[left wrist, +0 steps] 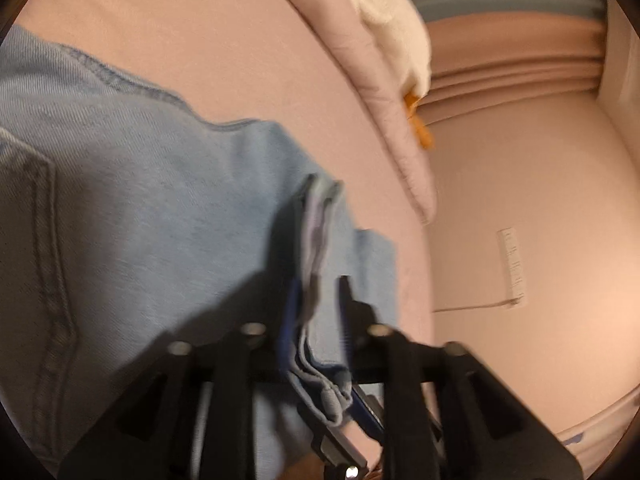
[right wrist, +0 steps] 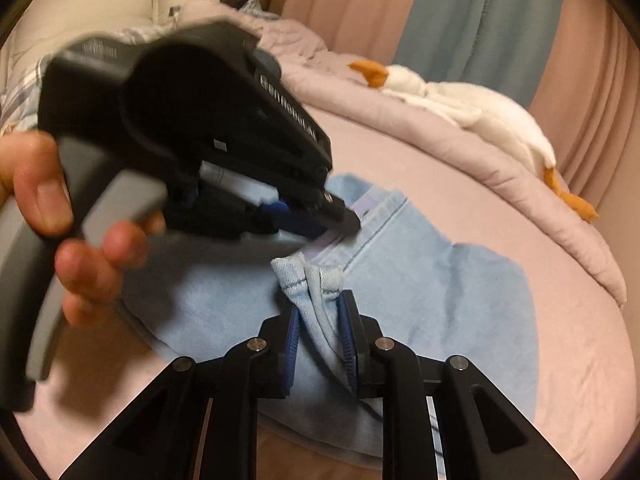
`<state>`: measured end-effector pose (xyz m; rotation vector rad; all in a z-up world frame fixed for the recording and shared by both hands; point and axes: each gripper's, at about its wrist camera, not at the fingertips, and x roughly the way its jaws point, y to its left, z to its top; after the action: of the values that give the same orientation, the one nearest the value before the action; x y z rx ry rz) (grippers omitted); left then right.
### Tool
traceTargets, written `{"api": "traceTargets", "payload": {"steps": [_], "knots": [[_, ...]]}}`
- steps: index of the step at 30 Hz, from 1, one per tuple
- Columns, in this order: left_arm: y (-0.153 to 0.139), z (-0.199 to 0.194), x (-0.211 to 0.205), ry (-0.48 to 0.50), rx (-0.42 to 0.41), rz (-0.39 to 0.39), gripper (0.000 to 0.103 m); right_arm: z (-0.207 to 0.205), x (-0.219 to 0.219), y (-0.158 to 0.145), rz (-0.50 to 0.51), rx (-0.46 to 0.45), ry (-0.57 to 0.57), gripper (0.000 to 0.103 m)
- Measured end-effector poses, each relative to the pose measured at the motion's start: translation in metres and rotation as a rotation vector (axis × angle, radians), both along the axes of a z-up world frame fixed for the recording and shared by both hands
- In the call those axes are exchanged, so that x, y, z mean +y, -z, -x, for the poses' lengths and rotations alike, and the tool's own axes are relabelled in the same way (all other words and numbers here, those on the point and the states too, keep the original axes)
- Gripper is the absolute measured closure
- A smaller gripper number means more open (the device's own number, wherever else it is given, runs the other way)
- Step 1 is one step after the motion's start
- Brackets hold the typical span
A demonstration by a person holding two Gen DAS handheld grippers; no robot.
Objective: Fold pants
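Light blue denim pants (left wrist: 160,200) lie spread on a pink bed sheet (left wrist: 240,60). My left gripper (left wrist: 320,280) is shut on a raised fold of their edge, which runs up between its fingers and past the tips. In the right wrist view the same pants (right wrist: 440,300) fill the middle of the bed. My right gripper (right wrist: 320,300) is shut on a bunched, stitched hem of the denim between its blue pads. Just beyond it, a hand (right wrist: 60,208) holds the left gripper (right wrist: 348,220), whose tips sit on the waistband.
A rumpled pale quilt (right wrist: 440,136) runs along the far side of the bed with a white goose plush (right wrist: 460,100) on it. Pillows (right wrist: 120,0) lie at the back left. Pink and blue curtains (right wrist: 440,12) hang behind. The floor (left wrist: 520,200) lies beside the bed.
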<state>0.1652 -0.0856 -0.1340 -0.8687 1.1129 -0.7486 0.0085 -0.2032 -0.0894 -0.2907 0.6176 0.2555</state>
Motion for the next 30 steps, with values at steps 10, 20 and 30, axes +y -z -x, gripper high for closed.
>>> {"api": "traceTargets", "payload": {"steps": [10, 20, 30], "knots": [[-0.010, -0.009, -0.012, 0.038, 0.002, -0.047, 0.096, 0.006, 0.003, -0.002, -0.026, -0.052, -0.012, 0.082], [-0.001, -0.007, -0.007, -0.010, -0.064, -0.297, 0.087, -0.010, 0.032, 0.027, 0.017, 0.096, -0.090, 0.068], [-0.051, 0.016, -0.049, 0.118, -0.319, -0.367, 0.059, -0.017, -0.077, -0.048, -0.298, 0.089, 0.005, 0.052]]}}
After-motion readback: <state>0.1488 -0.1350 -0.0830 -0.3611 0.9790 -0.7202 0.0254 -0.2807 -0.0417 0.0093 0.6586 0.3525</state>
